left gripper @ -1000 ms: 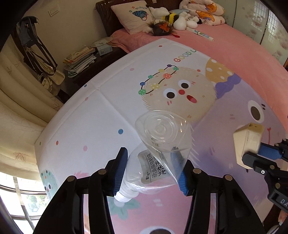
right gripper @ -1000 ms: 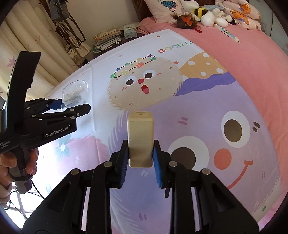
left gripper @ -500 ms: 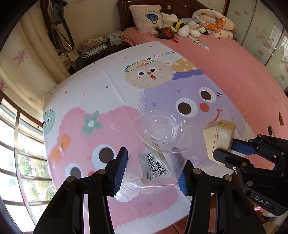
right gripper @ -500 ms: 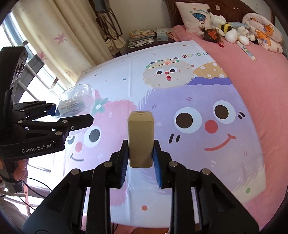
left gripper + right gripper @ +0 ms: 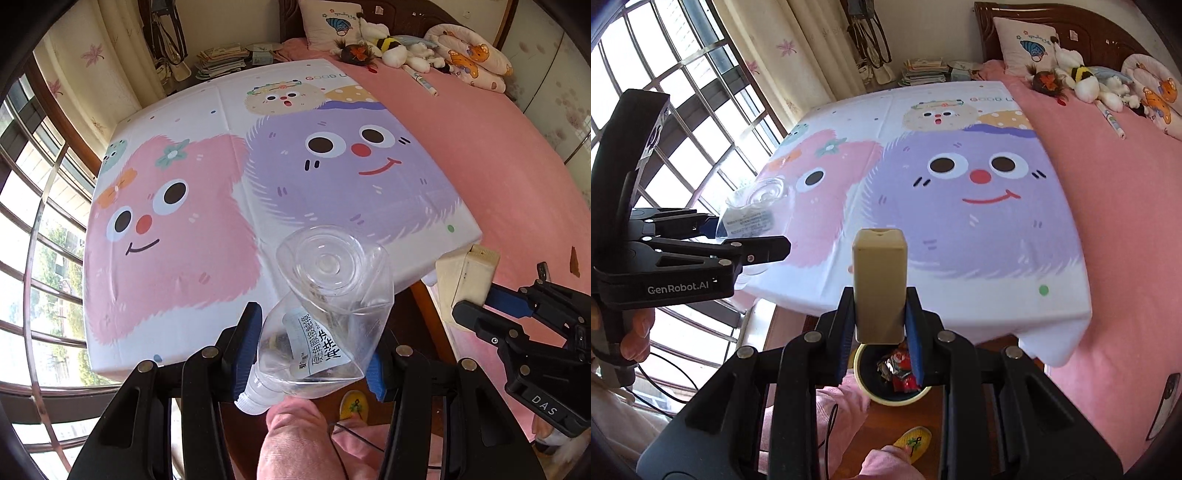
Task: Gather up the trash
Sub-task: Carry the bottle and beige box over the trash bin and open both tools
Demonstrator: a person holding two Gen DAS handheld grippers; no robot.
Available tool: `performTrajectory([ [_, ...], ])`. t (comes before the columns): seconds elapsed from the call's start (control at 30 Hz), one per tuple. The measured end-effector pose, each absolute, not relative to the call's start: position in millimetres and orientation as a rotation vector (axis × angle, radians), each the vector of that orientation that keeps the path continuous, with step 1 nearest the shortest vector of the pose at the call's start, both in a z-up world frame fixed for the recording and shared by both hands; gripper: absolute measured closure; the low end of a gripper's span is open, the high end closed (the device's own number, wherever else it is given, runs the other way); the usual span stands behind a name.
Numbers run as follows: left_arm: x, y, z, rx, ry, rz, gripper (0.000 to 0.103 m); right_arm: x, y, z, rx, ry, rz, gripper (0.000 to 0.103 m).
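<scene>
Now left jaws clamp the crushed bottle (image 5: pixel 325 317); right jaws clamp the beige carton (image 5: pixel 880 284).

The bin (image 5: pixel 892 384) on the floor is hiding mostly behind the right gripper (image 5: pixel 880 332) and its beige carton (image 5: pixel 880 284); the bin's wrappers (image 5: pixel 899 371) are showing too little to identify.

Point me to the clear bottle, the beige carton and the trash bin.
clear bottle (image 5: pixel 328 317), left wrist view, crumpled body.
beige carton (image 5: pixel 880 284), right wrist view, front face.
trash bin (image 5: pixel 886 400), right wrist view, yellow rim.
</scene>
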State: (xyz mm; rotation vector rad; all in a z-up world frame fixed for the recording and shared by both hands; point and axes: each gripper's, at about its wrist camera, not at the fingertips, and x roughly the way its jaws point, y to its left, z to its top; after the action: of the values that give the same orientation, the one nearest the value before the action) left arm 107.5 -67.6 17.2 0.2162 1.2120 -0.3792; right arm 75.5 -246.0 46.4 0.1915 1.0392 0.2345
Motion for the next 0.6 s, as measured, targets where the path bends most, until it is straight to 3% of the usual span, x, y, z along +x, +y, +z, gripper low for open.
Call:
performTrajectory([
  [0.3, 70.3, -53.0, -7.9, 0.196, 1.285, -0.341, 0.054, 31.6, -239.9, 23.2, 0.146, 1.116, 0.269, 0.081],
  [0.6, 45.0, -50.4, -96.6, 0.205, 1.406, -0.380, 0.054, 30.8, -220.6, -44.6, 0.127, 1.253, 0.263, 0.080],
])
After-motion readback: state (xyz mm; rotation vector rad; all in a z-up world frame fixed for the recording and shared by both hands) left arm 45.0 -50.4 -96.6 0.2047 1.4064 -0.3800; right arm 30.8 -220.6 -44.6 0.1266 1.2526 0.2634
